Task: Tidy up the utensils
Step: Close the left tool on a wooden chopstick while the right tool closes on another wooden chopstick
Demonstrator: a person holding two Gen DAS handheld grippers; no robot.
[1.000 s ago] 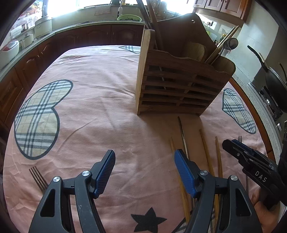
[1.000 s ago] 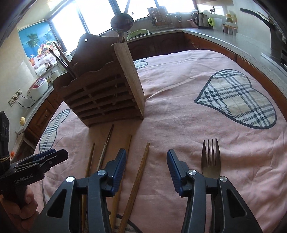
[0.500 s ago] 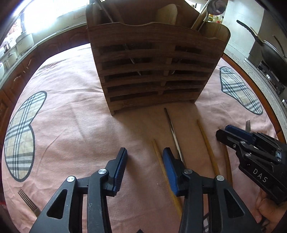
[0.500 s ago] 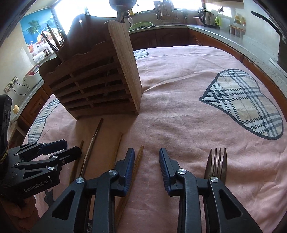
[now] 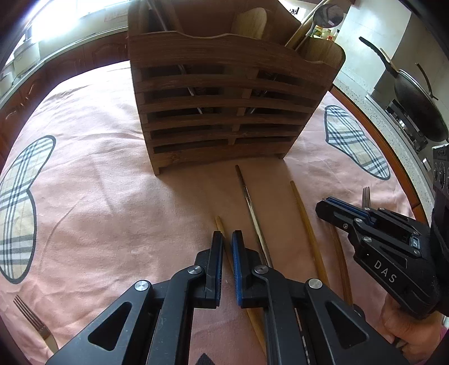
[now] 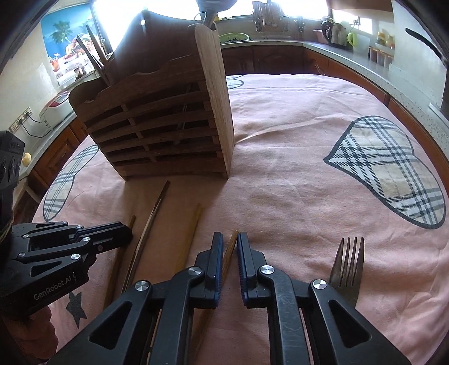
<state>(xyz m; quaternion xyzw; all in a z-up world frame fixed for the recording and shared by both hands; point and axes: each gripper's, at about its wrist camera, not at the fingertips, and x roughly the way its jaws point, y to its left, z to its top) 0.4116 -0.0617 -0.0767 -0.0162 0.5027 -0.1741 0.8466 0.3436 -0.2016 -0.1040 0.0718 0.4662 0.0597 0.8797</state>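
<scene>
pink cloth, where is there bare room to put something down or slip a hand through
Free: the cloth between the wooden holder and the plaid heart, beyond the fork. Also left of the holder, toward the other plaid patch. Crowded: in front of the holder, where the chopsticks and both grippers sit.

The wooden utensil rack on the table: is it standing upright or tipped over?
Upright. The wooden rack stands on its base on the pink tablecloth, and a ladle sticks up from its top.
</scene>
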